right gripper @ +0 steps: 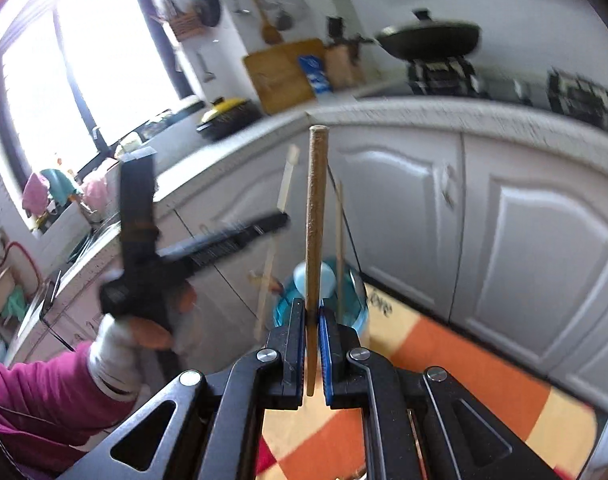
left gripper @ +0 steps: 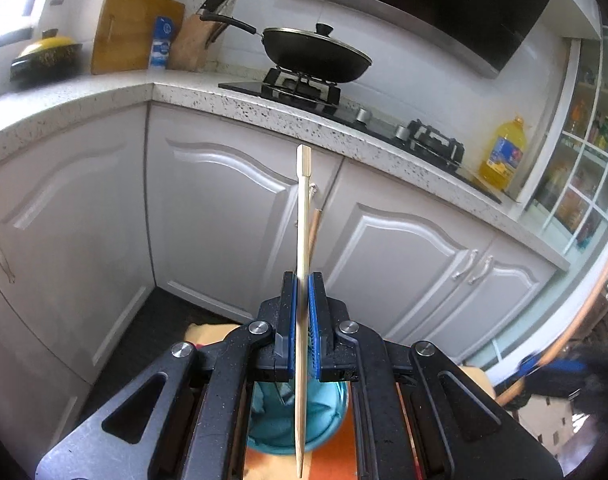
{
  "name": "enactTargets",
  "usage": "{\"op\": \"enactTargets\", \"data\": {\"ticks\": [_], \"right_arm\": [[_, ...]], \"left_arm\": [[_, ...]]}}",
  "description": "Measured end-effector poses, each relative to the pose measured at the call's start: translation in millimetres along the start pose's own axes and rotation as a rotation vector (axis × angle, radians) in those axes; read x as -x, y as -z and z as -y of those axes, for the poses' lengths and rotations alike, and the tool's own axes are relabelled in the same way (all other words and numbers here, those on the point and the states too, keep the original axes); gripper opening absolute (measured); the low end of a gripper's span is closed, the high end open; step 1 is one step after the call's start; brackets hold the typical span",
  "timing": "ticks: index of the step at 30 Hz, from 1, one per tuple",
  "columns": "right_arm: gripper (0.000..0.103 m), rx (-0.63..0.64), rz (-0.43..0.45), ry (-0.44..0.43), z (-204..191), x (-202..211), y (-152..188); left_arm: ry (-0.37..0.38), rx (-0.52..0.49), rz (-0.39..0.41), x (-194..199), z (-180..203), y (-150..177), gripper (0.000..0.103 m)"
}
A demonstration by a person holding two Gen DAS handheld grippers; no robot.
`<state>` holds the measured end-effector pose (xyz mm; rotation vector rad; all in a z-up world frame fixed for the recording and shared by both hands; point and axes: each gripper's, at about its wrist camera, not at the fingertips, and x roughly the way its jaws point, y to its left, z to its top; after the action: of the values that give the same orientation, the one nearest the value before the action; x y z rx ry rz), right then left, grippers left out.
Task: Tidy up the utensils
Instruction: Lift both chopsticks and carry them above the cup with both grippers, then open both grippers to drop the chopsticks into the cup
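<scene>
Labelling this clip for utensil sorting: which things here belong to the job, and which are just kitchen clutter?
Job:
- pale skewer, in left claw
- brown stick, in right claw
- blue cup below

Clutter:
- wok
- cutting board
- knife block
- oil bottle
- yellow-lidded pot

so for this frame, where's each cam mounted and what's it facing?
Left wrist: on the left gripper, facing the white cabinets and stove; its pads pinch a pale bamboo skewer.
Right wrist: on the right gripper, facing the same cabinets; it grips a brown stick; gloved left hand and pink sleeve show.
Shared: wok, cutting board, blue glass container.
</scene>
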<state>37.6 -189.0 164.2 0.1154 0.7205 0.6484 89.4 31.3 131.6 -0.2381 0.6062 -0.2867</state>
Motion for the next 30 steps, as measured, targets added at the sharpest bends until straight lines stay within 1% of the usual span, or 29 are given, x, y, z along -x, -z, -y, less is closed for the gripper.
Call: {"op": "enactTargets", "data": {"ticks": [2,5,7,12,17,19,24,30], "right_arm": [[0.006,0.03,0.018,0.007,-9,-2,-15],[0.006,0.056,0.025,0.032,-14,-12,-26],[0.006,0.063,0.016,0.046,-15,-23,-27],[0.006,0.044,-0.017,0.05,-4,-55,-27],[0.006,0.036,-0.063,0.064,4,-79,-18],[0.006,0.028,-0.075,0.058,8,-83,-15],[0.006,0.008,-0.101,0.051,16,-91,-11],[0.006,-0.02,-0.144,0.049,26,-107,-2]], "left_arm": [[-0.01,-0.002,0.026,-3,-2,0,0.004],[-0.027,0.001,0.068,-6,-5,3,0.004],[-0.037,0.015,0.095,-7,-8,8,0.004],[-0.079,-0.019,0.164,-12,-4,27,0.004],[-0.097,-0.033,0.169,-24,-4,41,0.004],[-0.109,-0.054,0.163,-30,-1,44,0.004],[-0.109,-0.055,0.145,-37,-2,52,0.004],[-0.116,-0.04,0.099,-35,-11,66,0.004]]}}
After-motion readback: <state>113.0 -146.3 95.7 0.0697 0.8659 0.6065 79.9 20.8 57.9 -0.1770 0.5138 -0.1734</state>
